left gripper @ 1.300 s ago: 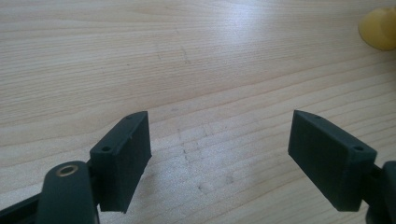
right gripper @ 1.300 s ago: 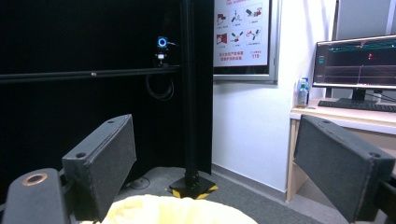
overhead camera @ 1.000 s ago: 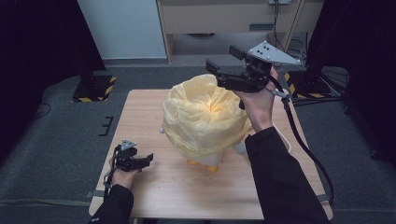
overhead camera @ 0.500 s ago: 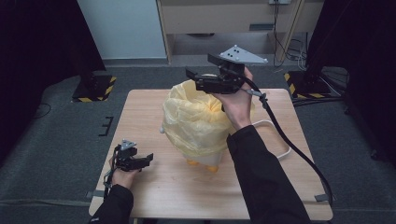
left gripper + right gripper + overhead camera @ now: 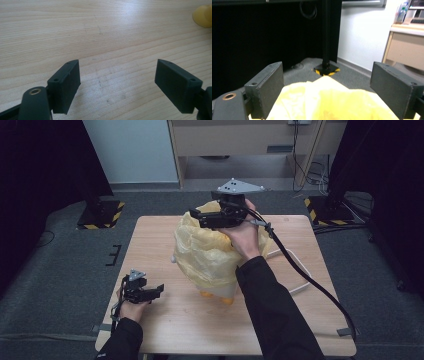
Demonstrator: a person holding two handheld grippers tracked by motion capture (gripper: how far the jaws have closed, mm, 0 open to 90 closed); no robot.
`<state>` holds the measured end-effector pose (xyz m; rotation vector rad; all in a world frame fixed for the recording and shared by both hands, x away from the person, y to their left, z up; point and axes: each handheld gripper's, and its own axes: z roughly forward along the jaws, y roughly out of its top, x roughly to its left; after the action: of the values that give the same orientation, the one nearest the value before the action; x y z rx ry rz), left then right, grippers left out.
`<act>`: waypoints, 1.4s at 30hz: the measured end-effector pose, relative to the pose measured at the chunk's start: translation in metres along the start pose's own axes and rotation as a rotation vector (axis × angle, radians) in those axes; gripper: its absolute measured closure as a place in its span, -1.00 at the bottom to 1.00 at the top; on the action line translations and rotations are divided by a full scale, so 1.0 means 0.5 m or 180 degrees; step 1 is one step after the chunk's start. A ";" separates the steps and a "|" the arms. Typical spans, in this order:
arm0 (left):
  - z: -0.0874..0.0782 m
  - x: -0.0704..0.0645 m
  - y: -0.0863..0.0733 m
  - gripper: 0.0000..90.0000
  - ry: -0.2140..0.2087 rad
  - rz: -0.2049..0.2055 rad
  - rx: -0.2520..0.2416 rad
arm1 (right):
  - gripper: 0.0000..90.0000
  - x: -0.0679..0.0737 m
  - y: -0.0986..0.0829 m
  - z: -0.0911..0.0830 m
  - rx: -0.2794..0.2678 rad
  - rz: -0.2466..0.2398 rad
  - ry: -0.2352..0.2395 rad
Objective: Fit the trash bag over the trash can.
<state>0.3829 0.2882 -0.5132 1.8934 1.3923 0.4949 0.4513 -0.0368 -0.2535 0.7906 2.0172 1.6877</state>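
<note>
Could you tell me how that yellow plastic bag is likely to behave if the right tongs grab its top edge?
The yellow plastic bag looks thin and crinkled, so it would probably crumple and stretch rather than lift stiffly. It bulges over something underneath, so the film alone may slide up.

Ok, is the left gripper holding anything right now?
No: in the left gripper view the left gripper has its jaws wide apart with just bare wooden table between them.

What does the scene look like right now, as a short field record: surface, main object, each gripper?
surface: wooden table
main object: yellow plastic bag draped over something with orange feet, mid-table
left gripper: open, low by the table's near left edge, nothing between the jaws
right gripper: open, raised over the bag's top, pointing toward the person's left
cable: trails from the right gripper across the table's right side
</note>
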 end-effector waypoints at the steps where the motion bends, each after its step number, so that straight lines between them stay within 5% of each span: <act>1: 0.000 0.000 0.000 -0.56 -0.0001 0.0000 -0.0001 | -0.73 0.001 -0.004 0.004 0.0062 0.0002 0.0019; 25: -0.003 0.002 0.001 -0.56 -0.0010 0.0002 -0.0020 | -0.71 -0.013 -0.073 0.074 0.1815 -0.0080 0.0061; 29: -0.003 0.002 0.001 -0.56 -0.0006 0.0001 -0.0018 | -0.71 -0.013 -0.066 0.068 0.1699 -0.0086 0.0091; 38: -0.001 0.000 0.001 -0.56 0.0004 0.0013 -0.0001 | -0.75 -0.016 -0.012 0.019 0.0701 0.0059 0.0001; 42: -0.002 0.000 0.001 -0.56 0.0008 0.0008 -0.0005 | -0.75 -0.015 -0.006 0.013 0.0410 0.0018 -0.0015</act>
<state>0.3826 0.2884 -0.5123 1.8943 1.3907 0.4995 0.4605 -0.0372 -0.2580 0.8426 2.1395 1.5696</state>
